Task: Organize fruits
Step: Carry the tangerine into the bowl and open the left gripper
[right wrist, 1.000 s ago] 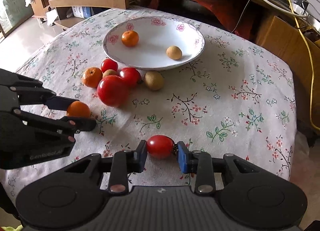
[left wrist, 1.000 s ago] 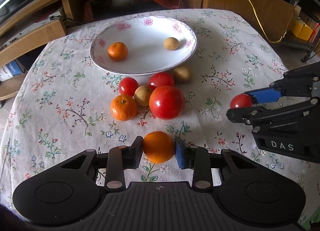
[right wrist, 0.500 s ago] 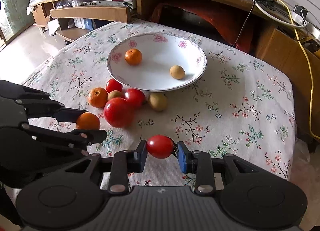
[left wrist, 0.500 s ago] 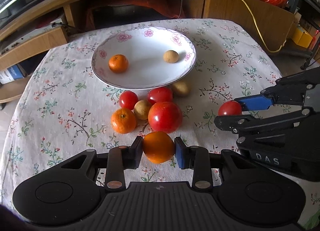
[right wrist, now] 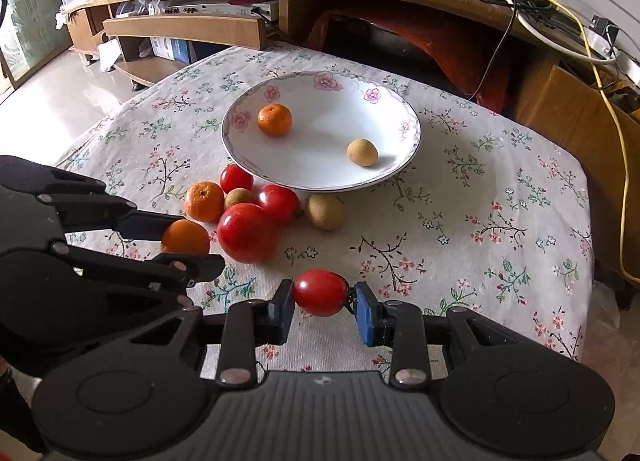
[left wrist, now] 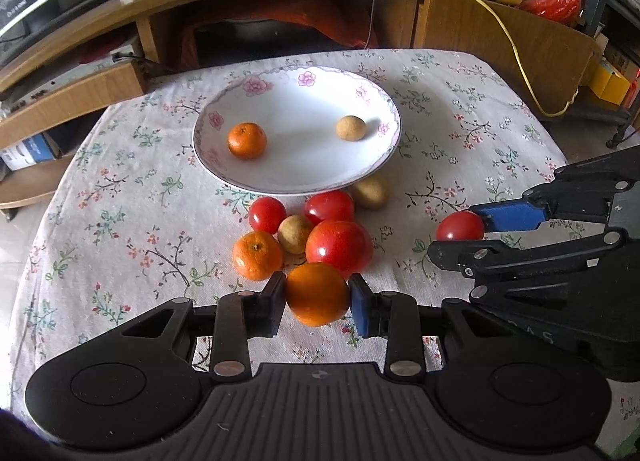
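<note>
the left gripper (left wrist: 318, 303) pinches a smooth round orange (left wrist: 318, 293) above the flowered tablecloth (left wrist: 120, 221). beside it on the cloth a cluster waits: one dimpled orange (left wrist: 257, 256), three glossy tomatoes, two dull tan round fruits. the shallow white plate (left wrist: 304, 177) with pink flowers on its rim holds just one orange and one tan fruit, so most sorting looks undone. the right gripper (right wrist: 323, 303) clamps a small shiny tomato (right wrist: 320, 292) clear of the cloth.

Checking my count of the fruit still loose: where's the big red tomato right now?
In the left wrist view the big tomato sits on the tablecloth, nearest of the cluster before the plate, just beyond the orange held in the left gripper.
</note>
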A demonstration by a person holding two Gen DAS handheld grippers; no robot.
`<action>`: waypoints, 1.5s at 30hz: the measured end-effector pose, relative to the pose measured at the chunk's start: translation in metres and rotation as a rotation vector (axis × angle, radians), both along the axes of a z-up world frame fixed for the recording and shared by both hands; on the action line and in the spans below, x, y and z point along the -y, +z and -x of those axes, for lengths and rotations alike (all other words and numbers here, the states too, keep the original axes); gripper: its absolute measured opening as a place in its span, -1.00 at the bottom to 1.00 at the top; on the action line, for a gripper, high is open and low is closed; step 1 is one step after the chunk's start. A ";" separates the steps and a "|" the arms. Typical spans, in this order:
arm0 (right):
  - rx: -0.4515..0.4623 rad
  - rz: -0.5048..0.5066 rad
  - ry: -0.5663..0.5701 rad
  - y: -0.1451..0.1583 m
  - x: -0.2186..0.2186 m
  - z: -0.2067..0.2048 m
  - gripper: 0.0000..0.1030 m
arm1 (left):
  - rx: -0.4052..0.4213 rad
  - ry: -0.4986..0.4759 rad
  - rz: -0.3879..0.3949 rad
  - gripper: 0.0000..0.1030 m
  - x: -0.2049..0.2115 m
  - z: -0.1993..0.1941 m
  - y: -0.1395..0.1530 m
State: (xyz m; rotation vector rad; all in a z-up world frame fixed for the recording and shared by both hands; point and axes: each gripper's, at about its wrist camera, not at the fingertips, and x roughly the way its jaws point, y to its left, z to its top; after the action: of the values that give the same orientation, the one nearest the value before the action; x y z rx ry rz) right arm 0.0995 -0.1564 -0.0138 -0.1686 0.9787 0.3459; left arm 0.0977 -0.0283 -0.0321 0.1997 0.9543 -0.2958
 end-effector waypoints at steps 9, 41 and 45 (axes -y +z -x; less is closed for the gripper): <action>0.018 -0.009 -0.017 0.007 0.001 -0.006 -0.35 | 0.032 0.006 -0.008 -0.20 0.003 -0.009 0.009; -0.023 -0.102 -0.072 0.000 0.007 -0.114 -0.34 | 0.015 0.080 -0.024 -0.22 0.004 -0.102 0.006; -0.028 -0.110 -0.070 -0.002 0.006 -0.119 -0.34 | 0.010 0.085 -0.027 -0.22 0.004 -0.105 0.004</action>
State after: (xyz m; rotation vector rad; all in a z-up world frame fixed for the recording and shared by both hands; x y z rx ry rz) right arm 0.2189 -0.1627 -0.0154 -0.0298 0.9881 0.3373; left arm 0.2027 -0.0327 -0.0284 0.1851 0.9542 -0.2038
